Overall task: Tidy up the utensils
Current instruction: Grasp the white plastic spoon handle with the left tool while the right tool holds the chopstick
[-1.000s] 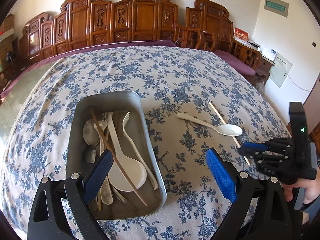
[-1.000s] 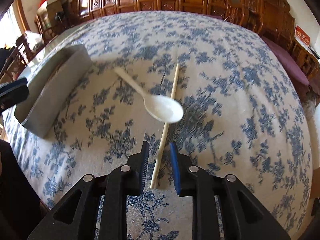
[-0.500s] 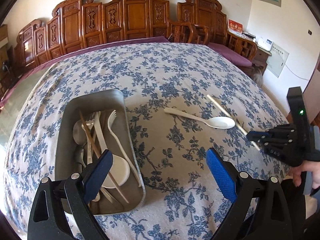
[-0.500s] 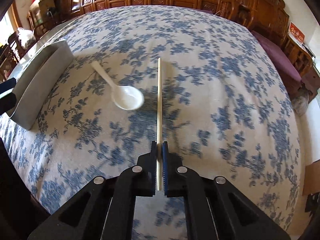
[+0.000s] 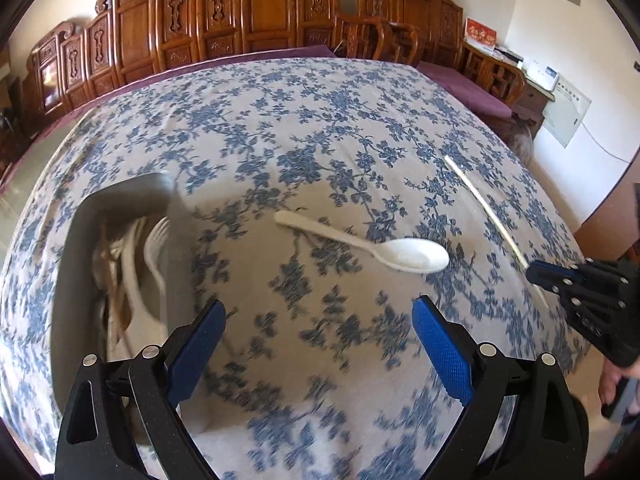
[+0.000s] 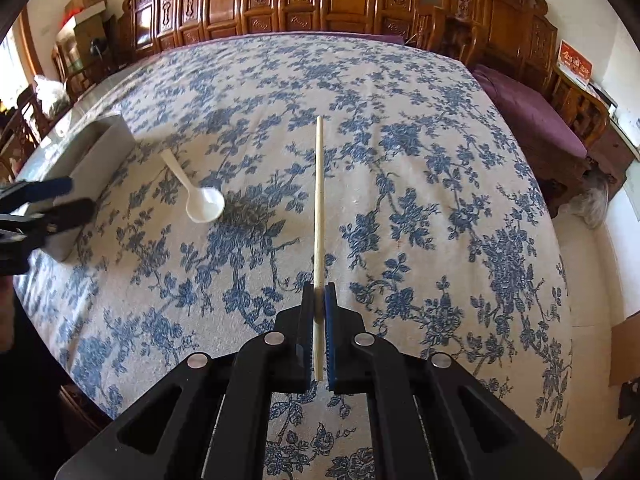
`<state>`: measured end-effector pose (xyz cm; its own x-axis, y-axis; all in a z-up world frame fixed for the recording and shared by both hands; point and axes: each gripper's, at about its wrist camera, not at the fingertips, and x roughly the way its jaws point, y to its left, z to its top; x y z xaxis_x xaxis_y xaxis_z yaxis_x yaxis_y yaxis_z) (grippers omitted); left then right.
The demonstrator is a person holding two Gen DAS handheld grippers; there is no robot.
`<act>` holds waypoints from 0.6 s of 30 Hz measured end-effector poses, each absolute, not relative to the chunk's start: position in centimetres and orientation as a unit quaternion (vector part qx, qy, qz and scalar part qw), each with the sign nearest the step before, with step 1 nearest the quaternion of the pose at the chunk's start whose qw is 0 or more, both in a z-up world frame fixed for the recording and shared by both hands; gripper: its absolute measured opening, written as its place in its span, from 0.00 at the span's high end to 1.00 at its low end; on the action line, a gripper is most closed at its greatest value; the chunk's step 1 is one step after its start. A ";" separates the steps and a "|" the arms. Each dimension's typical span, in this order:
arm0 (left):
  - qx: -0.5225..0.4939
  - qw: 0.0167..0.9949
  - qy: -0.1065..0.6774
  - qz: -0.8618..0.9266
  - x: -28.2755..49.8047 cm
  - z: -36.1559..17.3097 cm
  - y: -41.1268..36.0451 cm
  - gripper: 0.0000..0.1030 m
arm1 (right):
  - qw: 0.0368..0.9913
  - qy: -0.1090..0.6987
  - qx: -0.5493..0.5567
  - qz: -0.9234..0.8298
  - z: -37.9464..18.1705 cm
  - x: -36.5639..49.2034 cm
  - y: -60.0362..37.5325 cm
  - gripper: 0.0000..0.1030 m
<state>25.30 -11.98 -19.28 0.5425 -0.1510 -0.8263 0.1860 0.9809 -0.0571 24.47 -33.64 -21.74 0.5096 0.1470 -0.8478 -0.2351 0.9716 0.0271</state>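
Note:
My right gripper (image 6: 319, 294) is shut on a pale chopstick (image 6: 319, 200) that points straight ahead, lifted off the cloth. It also shows in the left wrist view (image 5: 486, 210), with the right gripper (image 5: 538, 272) at its near end. A white plastic spoon (image 5: 372, 245) lies on the floral tablecloth, bowl to the right; it shows in the right wrist view (image 6: 196, 194) too. My left gripper (image 5: 316, 328) is open and empty, hovering near the spoon. A metal tray (image 5: 76, 264) at left holds several utensils.
The table carries a blue floral cloth (image 6: 400, 160). Carved wooden chairs (image 5: 256, 20) line the far side. The tray (image 6: 92, 160) sits far left in the right wrist view, with the left gripper (image 6: 48, 204) in front of it.
My right gripper closed on the chopstick and lifted it. My left gripper moved right, away from the tray toward the spoon.

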 end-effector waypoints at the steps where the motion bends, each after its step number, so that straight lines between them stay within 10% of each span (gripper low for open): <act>1: 0.021 0.878 0.468 -0.094 25.8 -19.3 -12.6 0.12 | 0.868 0.481 -0.043 0.111 -21.6 24.5 -33.8 0.94; 18: 0.013 0.844 0.533 -0.055 34.0 -23.2 -16.8 0.17 | 0.867 0.485 -0.016 0.111 -21.9 24.7 -34.7 0.94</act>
